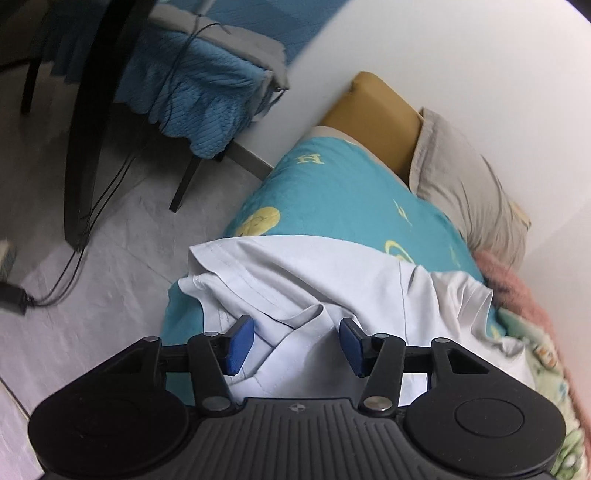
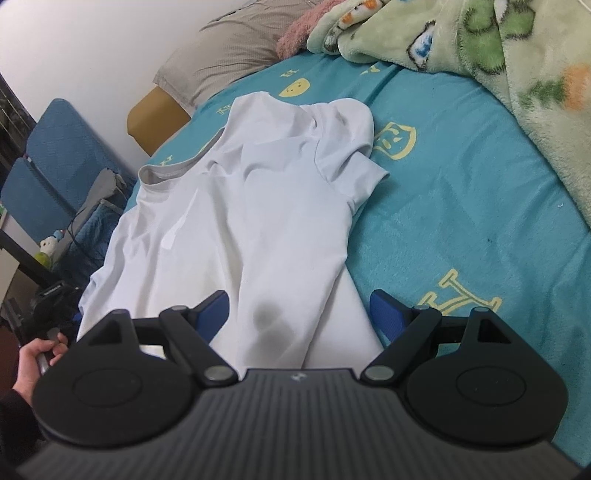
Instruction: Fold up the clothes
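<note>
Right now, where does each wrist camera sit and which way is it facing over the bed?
Left wrist: on the left gripper, angled down at the white T-shirt near the bed's edge, floor and blue chair beyond; only its open fingers show.
Right wrist: on the right gripper, angled down along the T-shirt toward its collar; its open fingers and a hand at lower left show.
Shared: T-shirt, teal bedsheet, grey pillow, green blanket.

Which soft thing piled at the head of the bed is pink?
The fuzzy pink blanket, between the grey pillow and the green cartoon-print blanket; neither neighbour is pink.
</note>
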Available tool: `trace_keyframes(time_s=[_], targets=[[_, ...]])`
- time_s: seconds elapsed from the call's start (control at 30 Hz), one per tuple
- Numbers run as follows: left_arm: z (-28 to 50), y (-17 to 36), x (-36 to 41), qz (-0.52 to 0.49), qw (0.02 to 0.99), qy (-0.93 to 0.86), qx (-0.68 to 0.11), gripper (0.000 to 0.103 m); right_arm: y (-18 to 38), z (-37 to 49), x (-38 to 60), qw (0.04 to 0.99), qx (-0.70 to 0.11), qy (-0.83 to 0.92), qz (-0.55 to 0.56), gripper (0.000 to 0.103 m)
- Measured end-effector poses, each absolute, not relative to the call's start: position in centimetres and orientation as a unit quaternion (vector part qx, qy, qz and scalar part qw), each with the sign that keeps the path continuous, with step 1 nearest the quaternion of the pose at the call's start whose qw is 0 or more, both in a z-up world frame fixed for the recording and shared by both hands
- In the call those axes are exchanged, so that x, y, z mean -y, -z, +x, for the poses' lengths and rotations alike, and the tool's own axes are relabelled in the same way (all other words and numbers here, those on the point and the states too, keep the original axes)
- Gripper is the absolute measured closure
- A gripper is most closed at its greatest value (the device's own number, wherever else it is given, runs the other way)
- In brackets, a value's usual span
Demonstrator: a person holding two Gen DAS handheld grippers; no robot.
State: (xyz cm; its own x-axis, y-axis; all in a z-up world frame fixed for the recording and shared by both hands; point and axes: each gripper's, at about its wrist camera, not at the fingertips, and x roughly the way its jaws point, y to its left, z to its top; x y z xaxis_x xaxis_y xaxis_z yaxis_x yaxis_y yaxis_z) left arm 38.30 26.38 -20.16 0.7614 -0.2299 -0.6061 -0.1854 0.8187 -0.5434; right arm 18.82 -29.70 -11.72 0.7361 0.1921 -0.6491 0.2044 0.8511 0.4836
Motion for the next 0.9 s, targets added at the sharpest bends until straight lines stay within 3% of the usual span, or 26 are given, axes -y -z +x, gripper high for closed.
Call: trace_keyframes(time_s=[0.07,0.13,0.5,0.8,0.83,0.9], targets=[[38.2,20.0,-26.5,-0.298,0.888,0.012,-0.351,0.093,11.7,18.8,29.6,0.891,-0.363,0.003,0.271,0.019],[38.0,19.2,-26.8,-0.289,0.891,0.013,-0.351,0.099,11.6,18.7,29.5,0.892,-0.363,0.002,0.270,0.019],[38.7,15.3,-28.3,-0.193,0.904,-0.095,-0.369,0.102,10.7,18.2,29.3,0.902,-0.350,0.004,0.254,0.019],[39.2,18.8,-28.9,-0.156,0.887,-0.148,-0.408,0.101,10.7,18.6,28.9,0.910,-0.345,0.007,0.230,0.019],[38.6,18.8,-28.7,-0.158,0.891,-0.140,-0.402,0.098,10.7,18.7,28.8,0.911,-0.345,0.007,0.227,0.019],[37.2,18.3,-28.2,-0.156,0.895,-0.129,-0.398,0.081,10.5,18.7,28.7,0.912,-0.343,0.005,0.224,0.019]])
